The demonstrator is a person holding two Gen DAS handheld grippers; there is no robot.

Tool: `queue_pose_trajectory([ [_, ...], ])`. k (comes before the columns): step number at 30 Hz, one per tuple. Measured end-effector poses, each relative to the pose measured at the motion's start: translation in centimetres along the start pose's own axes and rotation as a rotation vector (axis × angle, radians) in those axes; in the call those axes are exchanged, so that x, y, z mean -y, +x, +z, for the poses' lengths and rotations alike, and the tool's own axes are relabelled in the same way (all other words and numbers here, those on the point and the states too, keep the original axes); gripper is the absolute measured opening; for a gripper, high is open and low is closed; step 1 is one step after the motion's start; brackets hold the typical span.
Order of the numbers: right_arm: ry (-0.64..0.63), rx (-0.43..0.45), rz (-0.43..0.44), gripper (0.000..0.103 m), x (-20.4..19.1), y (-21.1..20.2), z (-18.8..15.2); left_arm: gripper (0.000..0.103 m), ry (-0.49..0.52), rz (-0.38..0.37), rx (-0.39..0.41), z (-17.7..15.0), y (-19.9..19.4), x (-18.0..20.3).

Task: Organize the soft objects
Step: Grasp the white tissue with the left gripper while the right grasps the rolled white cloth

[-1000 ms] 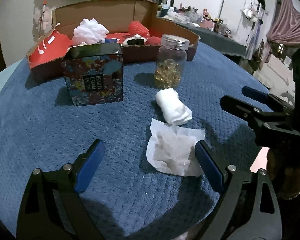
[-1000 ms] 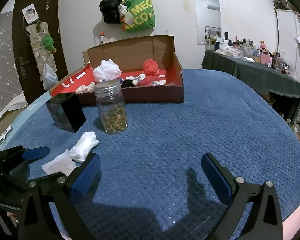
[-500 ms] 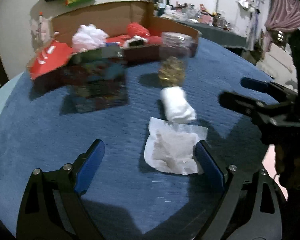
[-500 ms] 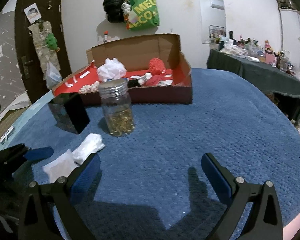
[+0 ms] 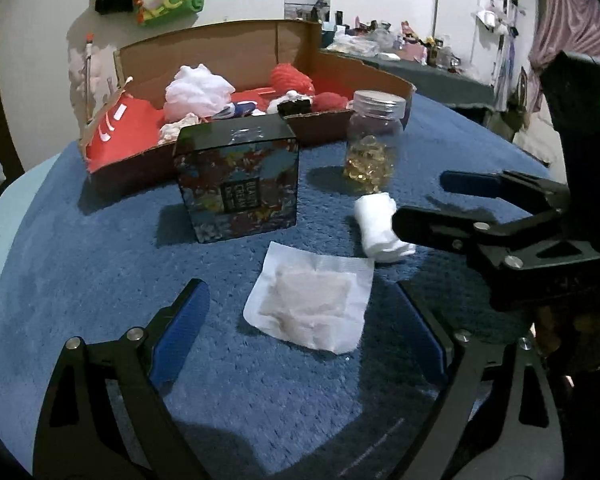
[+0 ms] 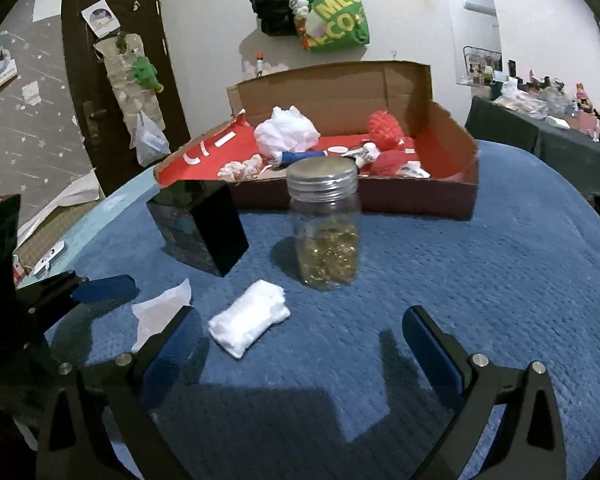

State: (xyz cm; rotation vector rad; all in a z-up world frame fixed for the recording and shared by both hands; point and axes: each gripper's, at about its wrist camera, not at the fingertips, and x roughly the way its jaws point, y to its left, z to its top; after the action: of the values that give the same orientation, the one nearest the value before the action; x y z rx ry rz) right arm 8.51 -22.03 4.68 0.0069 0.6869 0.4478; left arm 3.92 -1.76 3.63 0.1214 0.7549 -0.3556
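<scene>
A flat white gauze pad [image 5: 312,300] lies on the blue cloth between the fingers of my open left gripper [image 5: 300,332]; it also shows in the right wrist view [image 6: 160,312]. A rolled white cloth [image 5: 378,226] lies just beyond it, in front of my open right gripper [image 6: 300,348], where it shows left of centre [image 6: 250,318]. The right gripper [image 5: 444,200] reaches in from the right in the left wrist view, one finger over the roll. A red-lined cardboard box [image 5: 380,76] at the back holds white, red and blue soft things [image 5: 198,90].
A dark patterned tin [image 5: 238,178] stands left of a clear jar [image 5: 372,144] of yellow capsules, both between the grippers and the box. In the right wrist view the jar [image 6: 326,224] stands straight ahead and the tin [image 6: 200,228] to its left. The blue cloth [image 6: 500,260] covers the round table.
Both grippers have moved forward and turned left. The right gripper now faces the jar and the rolled cloth. The pad and roll have not moved.
</scene>
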Motion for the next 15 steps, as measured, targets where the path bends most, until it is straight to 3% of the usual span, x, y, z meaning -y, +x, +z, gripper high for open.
queue_pose_trajectory([
  [1, -0.001, -0.005, 0.007, 0.096, -0.1, 0.3, 0.1, 0.083, -0.001, -0.003, -0.003, 0.1, 0.2, -0.1],
  [3, 0.009, -0.023, 0.030, 0.094, -0.1, 0.8, 0.2, 0.062, -0.003, -0.016, -0.014, 0.2, 0.5, -0.3],
  [5, 0.013, -0.037, 0.050, 0.089, -0.2, 1.3, 0.3, 0.049, -0.003, -0.038, -0.024, 0.3, 0.9, -0.5],
  [8, -0.003, -0.061, 0.066, 0.074, -0.7, 2.2, 0.3, 0.031, 0.009, -0.081, -0.005, 0.2, 0.9, -0.2],
  [9, -0.008, -0.069, 0.075, 0.060, -0.9, 2.3, 0.3, 0.030, 0.011, -0.097, -0.002, 0.2, 0.8, 0.0],
  [10, -0.015, -0.082, 0.093, 0.039, -1.0, 2.6, 0.2, 0.029, 0.011, -0.099, 0.002, 0.1, 0.7, 0.0],
  [12, -0.019, -0.093, 0.139, 0.018, -1.3, 2.7, -0.1, 0.026, 0.003, -0.114, 0.009, 0.0, 0.3, 0.1],
  [15, -0.023, -0.069, 0.149, 0.014, -1.4, 1.7, -0.3, 0.025, -0.002, -0.129, 0.021, 0.0, -0.3, 0.3],
])
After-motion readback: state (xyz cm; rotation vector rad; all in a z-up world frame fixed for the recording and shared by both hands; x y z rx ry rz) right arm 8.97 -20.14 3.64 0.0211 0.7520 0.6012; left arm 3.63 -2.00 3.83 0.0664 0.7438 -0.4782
